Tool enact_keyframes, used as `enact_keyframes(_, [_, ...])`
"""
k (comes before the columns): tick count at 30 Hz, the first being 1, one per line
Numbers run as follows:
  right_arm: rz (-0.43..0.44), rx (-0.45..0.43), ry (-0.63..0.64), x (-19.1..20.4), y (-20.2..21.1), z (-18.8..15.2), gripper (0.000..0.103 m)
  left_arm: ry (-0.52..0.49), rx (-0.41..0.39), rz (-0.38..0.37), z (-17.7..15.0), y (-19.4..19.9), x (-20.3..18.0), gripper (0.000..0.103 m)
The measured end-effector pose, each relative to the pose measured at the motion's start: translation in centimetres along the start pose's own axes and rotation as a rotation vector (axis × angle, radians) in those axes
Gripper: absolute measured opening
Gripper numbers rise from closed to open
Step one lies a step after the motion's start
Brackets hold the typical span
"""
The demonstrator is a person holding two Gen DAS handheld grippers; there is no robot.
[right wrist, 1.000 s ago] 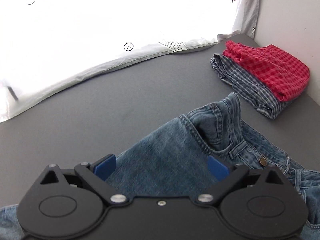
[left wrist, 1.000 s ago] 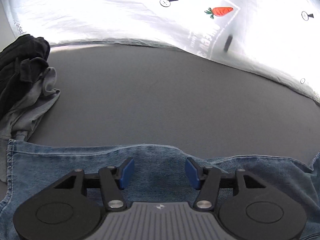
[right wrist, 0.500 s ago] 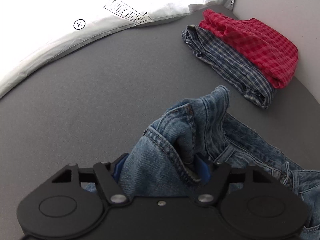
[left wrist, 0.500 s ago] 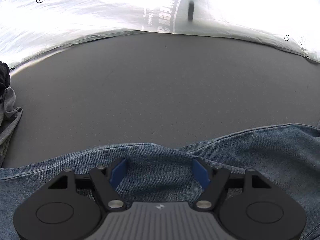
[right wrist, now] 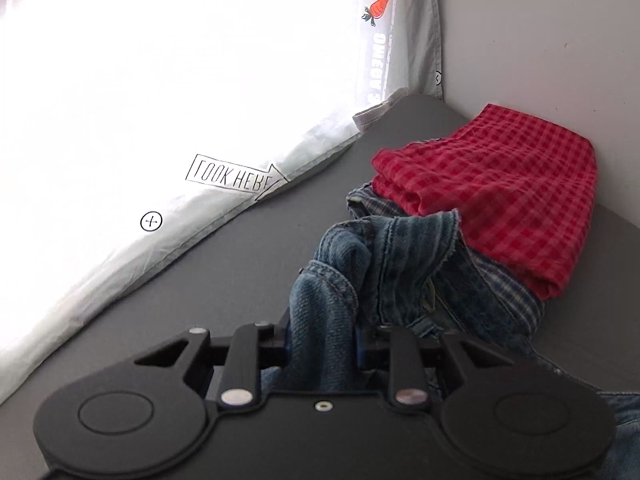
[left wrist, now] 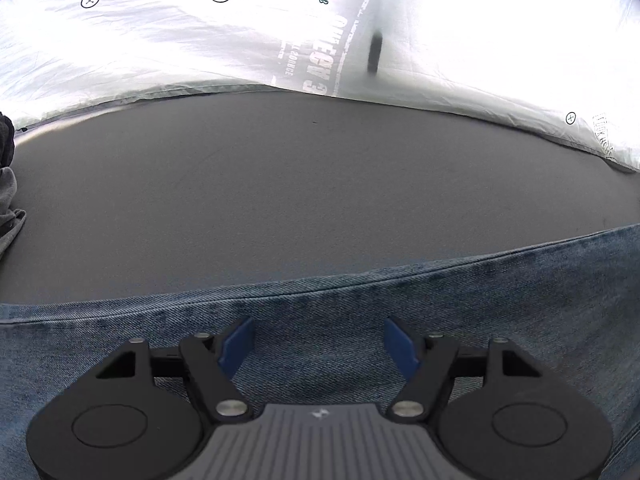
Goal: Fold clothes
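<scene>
Blue denim jeans (left wrist: 420,292) lie flat across the near part of the grey surface (left wrist: 280,200) in the left wrist view. My left gripper (left wrist: 318,344) hovers over the denim with its blue pads (left wrist: 236,344) spread wide and nothing pinched between them. In the right wrist view the jeans' waistband end (right wrist: 400,248) is bunched up and raised off the surface. My right gripper (right wrist: 322,344) is closing on that bunch, and the denim fills the gap between its jaws.
A folded red checked cloth (right wrist: 500,184) rests on a folded blue plaid one (right wrist: 516,292) in the corner by the wall (right wrist: 540,40), just behind the raised denim. A bright white printed sheet (right wrist: 160,80) borders the far edge. Dark and grey clothes (left wrist: 8,200) sit at the left.
The right gripper went from wide open to clamped on the waistband and carried it toward the folded stack. The left gripper slid sideways along the jeans, and its jaws spread a little wider.
</scene>
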State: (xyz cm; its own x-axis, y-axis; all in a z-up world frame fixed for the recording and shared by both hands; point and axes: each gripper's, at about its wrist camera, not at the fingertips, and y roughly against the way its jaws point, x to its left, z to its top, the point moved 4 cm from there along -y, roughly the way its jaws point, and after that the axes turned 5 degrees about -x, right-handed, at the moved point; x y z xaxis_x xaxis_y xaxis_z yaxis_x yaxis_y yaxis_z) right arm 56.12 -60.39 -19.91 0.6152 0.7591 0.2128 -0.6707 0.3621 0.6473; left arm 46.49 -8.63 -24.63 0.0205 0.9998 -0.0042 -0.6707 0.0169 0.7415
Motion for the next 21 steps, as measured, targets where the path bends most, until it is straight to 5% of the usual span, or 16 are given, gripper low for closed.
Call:
enact_keyframes(4, [-0.010,0.157,-0.039,-0.7,-5.3,1.4,0.033,0.025,-0.016,0.021,1.7,-0.7,-0.3,0.073])
enact_keyframes(7, [0.023,0.186,0.086,-0.4,-6.3,0.0,0.047,0.040,-0.028,0.081,2.0,-0.1,1.4,0.073])
enact_keyframes(10, [0.034,0.087,0.207,-0.5,-3.1,-1.7,0.063,0.047,-0.036,0.215,1.3,1.2,5.7,0.074])
enact_keyframes(16, [0.068,0.002,0.301,-1.5,5.6,-6.8,0.076,0.213,-0.011,0.487,-1.6,3.5,17.6,0.083])
enact_keyframes(18, [0.072,0.017,0.334,-1.7,8.2,-9.6,0.076,0.258,0.016,0.520,-2.5,3.7,20.6,0.087])
enact_keyframes(21, [0.085,0.099,0.321,-2.0,11.1,-13.8,0.076,0.299,0.038,0.460,-3.4,3.5,23.0,0.088])
